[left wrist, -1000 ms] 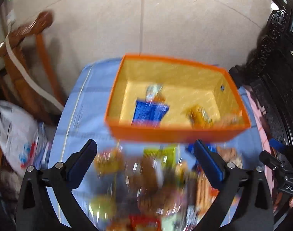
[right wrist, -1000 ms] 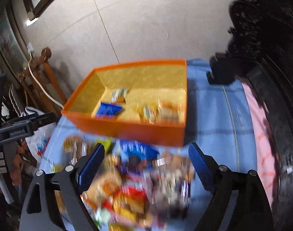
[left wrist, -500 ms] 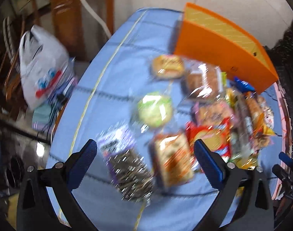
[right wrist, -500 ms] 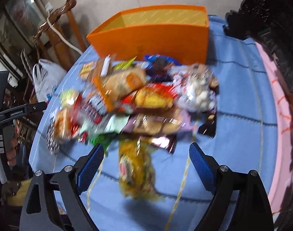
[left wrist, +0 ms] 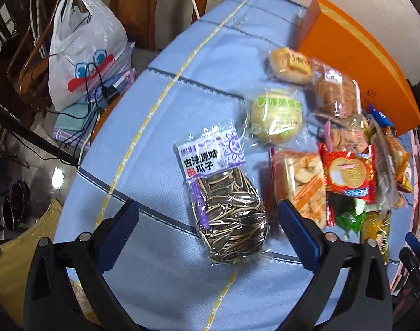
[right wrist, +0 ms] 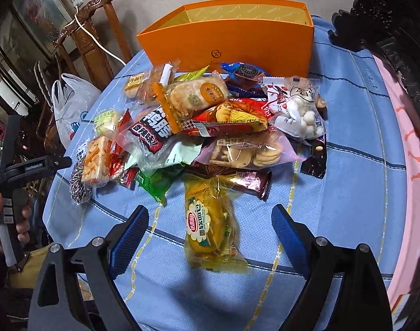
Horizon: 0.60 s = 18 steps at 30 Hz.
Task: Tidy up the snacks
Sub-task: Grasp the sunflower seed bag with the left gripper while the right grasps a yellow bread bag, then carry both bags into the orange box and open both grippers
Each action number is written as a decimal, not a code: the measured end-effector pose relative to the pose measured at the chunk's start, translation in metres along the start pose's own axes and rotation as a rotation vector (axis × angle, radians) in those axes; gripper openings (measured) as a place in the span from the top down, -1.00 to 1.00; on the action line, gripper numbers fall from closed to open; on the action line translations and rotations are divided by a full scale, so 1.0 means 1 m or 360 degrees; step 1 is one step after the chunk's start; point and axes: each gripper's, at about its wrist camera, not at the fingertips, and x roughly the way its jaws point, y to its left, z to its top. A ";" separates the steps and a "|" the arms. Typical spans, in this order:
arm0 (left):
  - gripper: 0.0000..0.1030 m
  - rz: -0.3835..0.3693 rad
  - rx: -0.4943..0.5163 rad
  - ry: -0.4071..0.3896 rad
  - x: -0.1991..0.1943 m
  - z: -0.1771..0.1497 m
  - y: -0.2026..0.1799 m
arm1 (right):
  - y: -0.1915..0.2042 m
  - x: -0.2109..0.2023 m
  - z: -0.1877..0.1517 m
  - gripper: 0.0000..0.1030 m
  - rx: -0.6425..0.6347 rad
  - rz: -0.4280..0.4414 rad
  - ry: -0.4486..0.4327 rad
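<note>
I'm lining up two picks: my left tool (left wrist: pixel 207 220) gapes empty over the sunflower-seed bag (left wrist: pixel 226 201), my right tool (right wrist: pixel 210 234) likewise over the yellow bread pack (right wrist: pixel 210 220) (both near the surface's front edge); next, lower and close

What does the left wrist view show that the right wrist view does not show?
Only the left wrist view: the full sunflower seed bag between the open left tongs, and the green round bun in clear sight.

Only the right wrist view: the yellow cake pack between the open right tongs, the bag of white balls, and the inside of the orange box.

Both: the box, the blue cloth, the snack pile, the white plastic bag.
</note>
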 end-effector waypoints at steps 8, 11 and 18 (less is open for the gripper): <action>-0.90 0.0038 0.0002 0.0100 0.031 0.005 -0.014 | -0.001 0.010 -0.004 -0.76 0.0005 -0.0043 0.0056; -0.64 0.0007 -0.0076 0.0135 0.039 0.005 -0.008 | 0.001 0.017 -0.007 -0.76 -0.0015 -0.0075 0.0073; -0.22 0.0082 0.0061 0.0152 0.040 -0.001 -0.018 | 0.023 0.059 -0.011 -0.76 -0.0219 -0.0213 0.0167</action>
